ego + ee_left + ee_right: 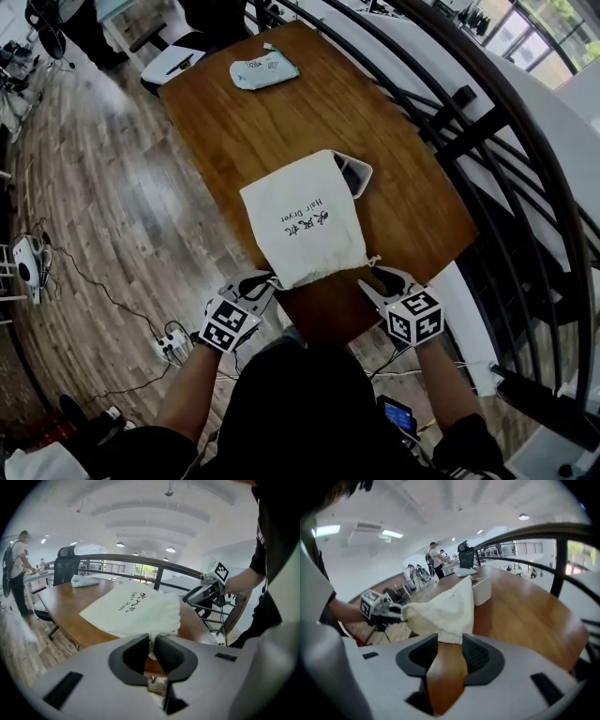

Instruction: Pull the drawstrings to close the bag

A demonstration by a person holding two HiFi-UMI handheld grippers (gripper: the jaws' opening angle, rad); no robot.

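Note:
A white cloth drawstring bag [305,220] with black print lies on the wooden table [244,122], its gathered mouth at the near edge. My left gripper [265,279] sits at the mouth's left corner, shut on the white drawstring [151,645] pinched between its pads. At the mouth's right corner my right gripper [370,275] stands open. Bare wood shows between its jaws, and the bag's puckered edge [449,637] lies just beyond its tips. A short knotted cord end [373,261] sticks out of the bag near it.
A white box [356,173] lies partly under the bag's far corner. Another pale pouch [264,70] lies at the table's far end. A black railing [487,112] runs along the right side. Cables and a power strip [171,347] lie on the floor to the left.

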